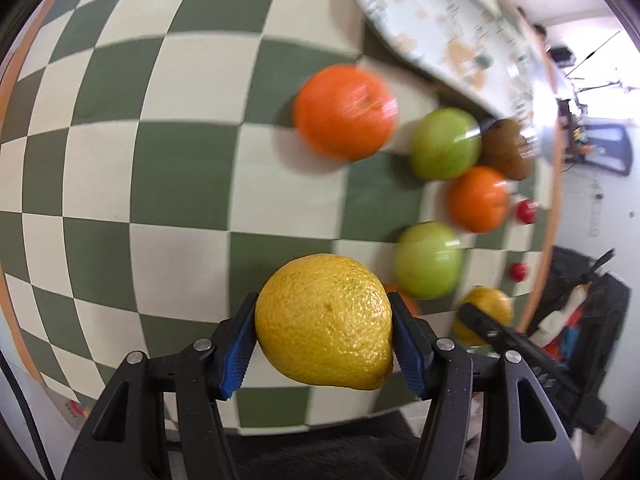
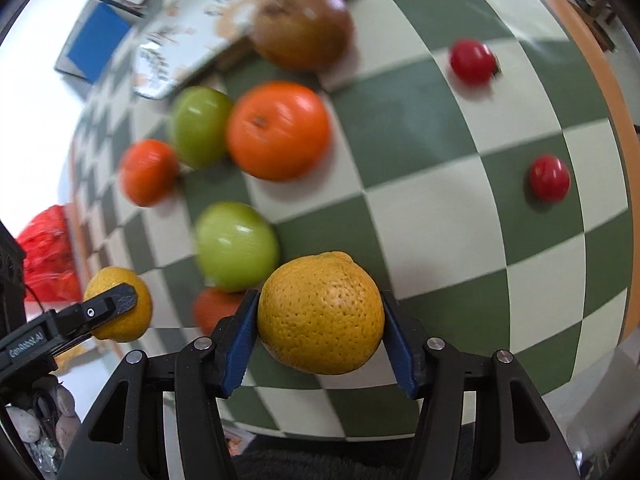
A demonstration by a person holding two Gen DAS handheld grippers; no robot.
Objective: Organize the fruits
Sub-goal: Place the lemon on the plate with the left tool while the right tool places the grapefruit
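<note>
We log two lemons, one clamped across its middle in each claw (left claw [image 1: 324, 342], right claw [image 2: 320, 334]) and held clear above the checkered surface [image 1: 120, 168]: firm, pebbled rind, likely grippy, moderately heavy, best held at the waist.

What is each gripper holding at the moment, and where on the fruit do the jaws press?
Each holds one lemon. The left gripper clamps its lemon across the sides at mid-body; the right gripper does likewise with its lemon.
</note>
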